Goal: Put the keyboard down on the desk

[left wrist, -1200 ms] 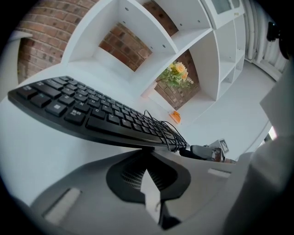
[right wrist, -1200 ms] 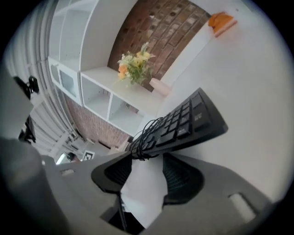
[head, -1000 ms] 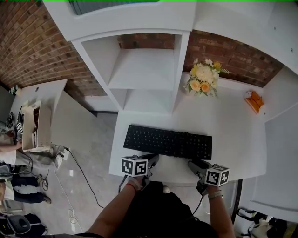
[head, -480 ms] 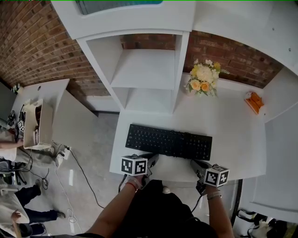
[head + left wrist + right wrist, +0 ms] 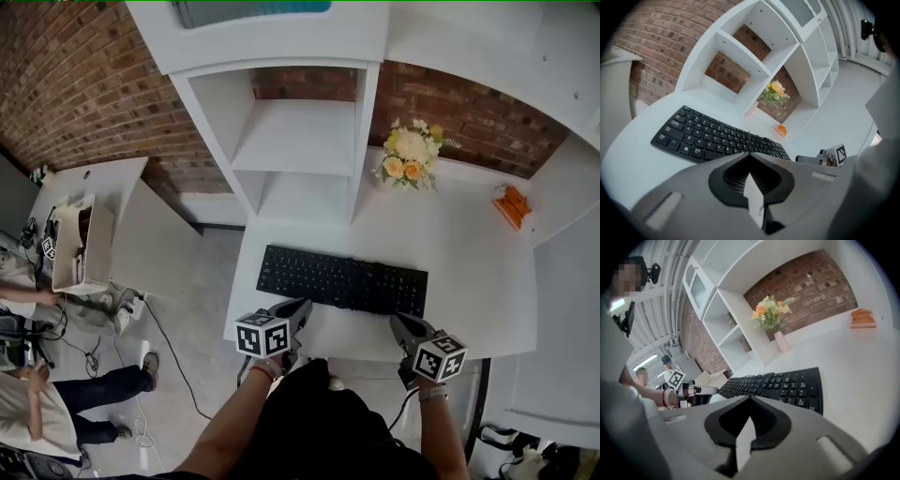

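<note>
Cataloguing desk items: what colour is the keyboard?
Black; the keyboard shows best in the head view.

The left gripper [image 5: 300, 307] and right gripper [image 5: 397, 322] have grey tapering bodies. Each carries a white cube [image 5: 262, 337] printed with black square markers. A thin black cable [image 5: 404, 407] trails from the right unit. The person wears a black top [image 5: 319, 422], a red band [image 5: 265, 372] on the left wrist and a pale band [image 5: 433, 395] on the right wrist

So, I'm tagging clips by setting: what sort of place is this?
Likely an office or study nook: a white desk with a black keyboard on it, open white shelves, a brick wall behind.
</note>
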### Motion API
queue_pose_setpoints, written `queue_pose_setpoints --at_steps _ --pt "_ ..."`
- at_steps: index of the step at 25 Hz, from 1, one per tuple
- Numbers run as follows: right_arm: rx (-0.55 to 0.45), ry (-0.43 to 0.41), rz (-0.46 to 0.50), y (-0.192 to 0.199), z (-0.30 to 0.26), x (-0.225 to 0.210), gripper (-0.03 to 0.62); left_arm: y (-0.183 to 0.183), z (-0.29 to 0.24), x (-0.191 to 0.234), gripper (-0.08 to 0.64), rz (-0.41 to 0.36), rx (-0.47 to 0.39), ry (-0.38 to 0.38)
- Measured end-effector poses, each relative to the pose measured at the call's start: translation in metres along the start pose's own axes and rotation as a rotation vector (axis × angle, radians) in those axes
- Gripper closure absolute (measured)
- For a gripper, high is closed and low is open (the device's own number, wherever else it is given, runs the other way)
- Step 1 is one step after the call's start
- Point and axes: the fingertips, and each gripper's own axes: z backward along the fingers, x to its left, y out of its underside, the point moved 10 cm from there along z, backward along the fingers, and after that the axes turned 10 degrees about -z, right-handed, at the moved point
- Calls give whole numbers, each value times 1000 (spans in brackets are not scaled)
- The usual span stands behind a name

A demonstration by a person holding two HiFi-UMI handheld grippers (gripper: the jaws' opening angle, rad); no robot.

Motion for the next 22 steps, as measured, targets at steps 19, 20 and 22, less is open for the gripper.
queue_pose_setpoints --at_steps 19,20,22 --pt "-267 50 310 -25 64 37 592 -25 61 -27 561 -204 -305 -111" --pt "-273 52 314 -26 67 39 592 -25 64 -29 561 -211 -315 -113" --pt "-286 54 323 -27 74 41 592 -25 70 -33 561 -222 -334 -117"
